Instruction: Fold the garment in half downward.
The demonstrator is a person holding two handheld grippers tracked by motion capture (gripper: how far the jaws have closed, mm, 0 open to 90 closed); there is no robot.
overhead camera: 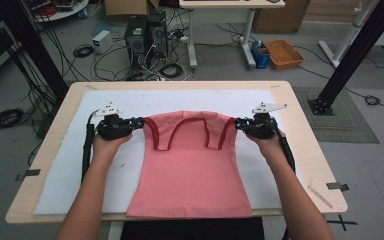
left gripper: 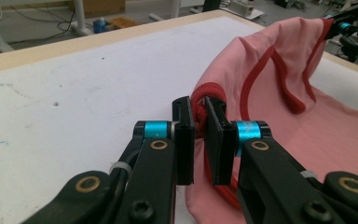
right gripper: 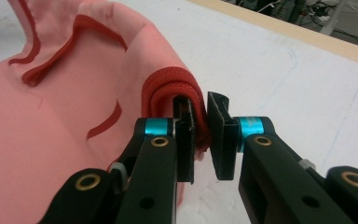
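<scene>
A pink sleeveless top (overhead camera: pixel 190 170) with dark red trim lies on a white sheet (overhead camera: pixel 70 170), its hem hanging over the table's near edge. My left gripper (overhead camera: pixel 141 122) is shut on the top's left shoulder strap, and in the left gripper view the red trim (left gripper: pixel 200 105) is pinched between the jaws of that gripper (left gripper: pixel 199 109). My right gripper (overhead camera: pixel 237 123) is shut on the right shoulder strap. In the right gripper view the folded trim (right gripper: pixel 168 81) wraps over one jaw of this gripper (right gripper: pixel 200 105). Both straps are raised off the sheet, and the neckline (overhead camera: pixel 189 122) sags between them.
The wooden table (overhead camera: pixel 305 140) borders the sheet on all sides. A thin pale strip (overhead camera: pixel 320 196) lies near the table's front right corner. Black frame posts (overhead camera: pixel 360 50) stand at both far corners. Cables, computer towers (overhead camera: pixel 145 35) and an orange tray (overhead camera: pixel 283 53) are on the floor beyond.
</scene>
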